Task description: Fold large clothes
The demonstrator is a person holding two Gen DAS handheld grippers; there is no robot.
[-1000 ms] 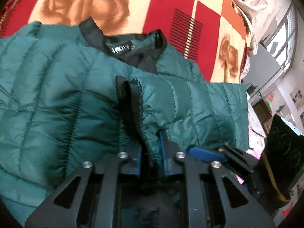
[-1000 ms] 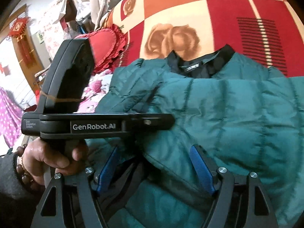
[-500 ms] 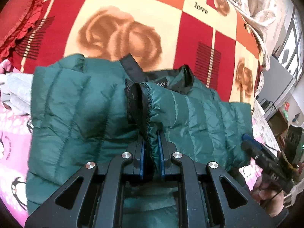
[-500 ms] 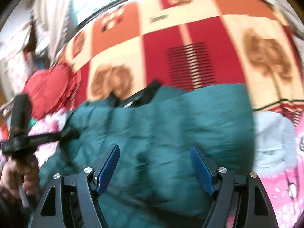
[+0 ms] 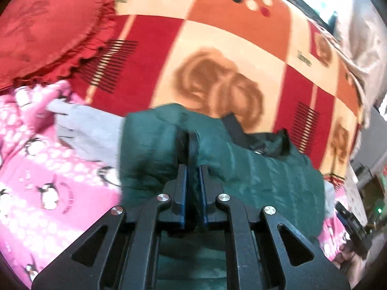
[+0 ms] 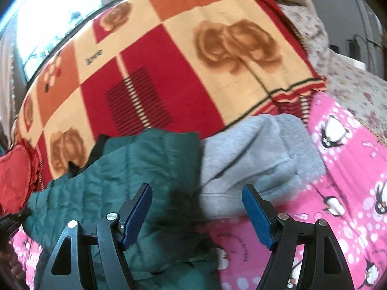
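The left gripper (image 5: pixel 193 169) pinches the green puffer jacket (image 5: pixel 254 176) by its cuff straight ahead, while the right gripper (image 6: pixel 197 207) hangs wide and empty above the jacket's edge, ideally carrying the sleeve flat across without bunching.

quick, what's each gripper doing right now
left gripper: shut on the green jacket
right gripper: open, holding nothing
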